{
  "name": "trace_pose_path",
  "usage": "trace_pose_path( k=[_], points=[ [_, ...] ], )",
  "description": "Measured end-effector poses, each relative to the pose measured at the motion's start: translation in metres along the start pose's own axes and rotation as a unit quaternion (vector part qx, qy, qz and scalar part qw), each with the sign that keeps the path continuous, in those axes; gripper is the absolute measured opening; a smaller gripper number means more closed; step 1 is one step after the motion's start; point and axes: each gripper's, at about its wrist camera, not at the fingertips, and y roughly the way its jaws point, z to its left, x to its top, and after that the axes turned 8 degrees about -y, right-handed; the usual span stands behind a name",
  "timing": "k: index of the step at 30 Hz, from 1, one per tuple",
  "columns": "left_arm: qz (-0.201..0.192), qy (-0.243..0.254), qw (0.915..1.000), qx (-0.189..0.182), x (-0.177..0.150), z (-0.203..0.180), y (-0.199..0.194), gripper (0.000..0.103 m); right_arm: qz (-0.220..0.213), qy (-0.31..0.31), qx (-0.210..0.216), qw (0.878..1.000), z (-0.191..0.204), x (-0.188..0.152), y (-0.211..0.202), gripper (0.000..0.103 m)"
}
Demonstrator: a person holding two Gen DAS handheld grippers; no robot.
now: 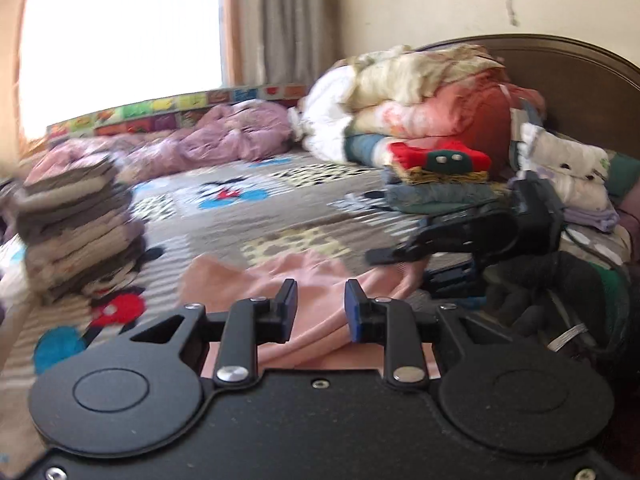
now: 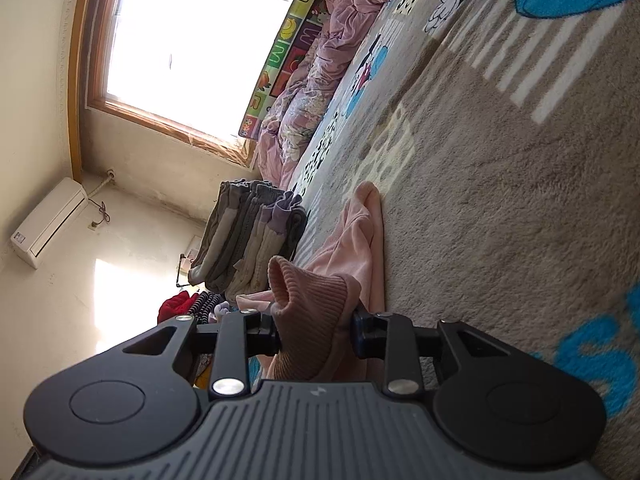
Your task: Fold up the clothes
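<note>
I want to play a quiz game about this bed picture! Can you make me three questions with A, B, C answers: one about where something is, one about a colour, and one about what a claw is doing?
1. Where is the stack of folded clothes?
A. On the bed
B. On the windowsill
C. On the headboard

2. What colour is the garment being handled?
A. Green
B. Pink
C. Black

3. What is the right claw doing?
A. Hanging open over nothing
B. Holding a toy
C. Gripping the garment's ribbed cuff

Answers:
1. A, the stack sits on the cartoon-print blanket covering the bed.
2. B, both views show it pink.
3. C, the right wrist view shows the cuff pinched between its fingers, while the left claw is open above the cloth.
</note>
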Motion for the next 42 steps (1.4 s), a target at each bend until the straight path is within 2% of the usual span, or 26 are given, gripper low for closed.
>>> trace_pose_path(
  k=[1, 3, 5, 10, 15, 18, 21, 25, 27, 29, 34, 38, 42],
  points=[
    [0.005, -0.034, 0.9992, 0.022, -0.006, 0.022, -0.014, 0.025, 0.000, -0.001, 0.004, 1.000, 0.001, 0.003, 0.002, 0.027],
    [0.010, -0.102, 0.9938, 0.043, -0.015, 0.053, -0.040, 0.030, -0.004, 0.009, 0.022, 1.000, 0.002, 0.011, 0.007, 0.021],
    [0.007, -0.146, 0.9884, 0.042, -0.022, 0.067, -0.058, 0.044, -0.017, 0.019, 0.032, 0.999, 0.006, 0.025, 0.010, 0.020],
    [0.033, -0.122, 0.9920, 0.000, -0.034, 0.041, -0.053, 0.045, -0.025, 0.016, 0.033, 0.999, 0.019, 0.065, 0.021, 0.020],
    [0.062, -0.092, 0.9929, -0.044, -0.045, 0.012, -0.046, 0.044, -0.013, -0.024, 0.000, 1.000, 0.034, 0.098, 0.032, 0.020],
    [0.079, -0.074, 0.9917, -0.070, -0.051, -0.005, -0.041, 0.039, 0.011, -0.041, -0.037, 0.998, 0.032, 0.097, 0.038, 0.020],
    [0.143, -0.002, 0.9856, -0.090, -0.067, -0.026, -0.023, 0.039, 0.025, -0.046, -0.077, 0.996, 0.018, 0.084, 0.037, 0.023],
    [0.145, 0.041, 0.9816, -0.117, -0.071, -0.038, -0.029, 0.039, 0.020, -0.015, -0.104, 0.994, -0.010, 0.066, 0.026, 0.025],
    [0.127, 0.026, 0.9828, -0.132, -0.065, -0.031, -0.042, 0.039, 0.012, 0.002, -0.106, 0.994, -0.019, 0.059, 0.018, 0.036],
    [0.122, 0.014, 0.9839, -0.130, -0.064, -0.026, -0.043, 0.039, 0.003, 0.018, -0.089, 0.996, -0.024, 0.051, 0.009, 0.052],
    [0.149, 0.009, 0.9829, -0.107, -0.076, -0.029, -0.021, 0.039, -0.021, 0.014, -0.063, 0.998, -0.024, 0.035, -0.002, 0.053],
    [0.130, -0.001, 0.9836, -0.125, -0.067, -0.021, -0.039, 0.039, -0.047, 0.007, -0.048, 0.998, -0.025, 0.024, -0.010, 0.053],
    [0.125, -0.023, 0.9839, -0.126, -0.064, -0.004, -0.043, 0.038, -0.049, 0.008, -0.040, 0.998, -0.027, 0.027, -0.010, 0.053]
  ],
)
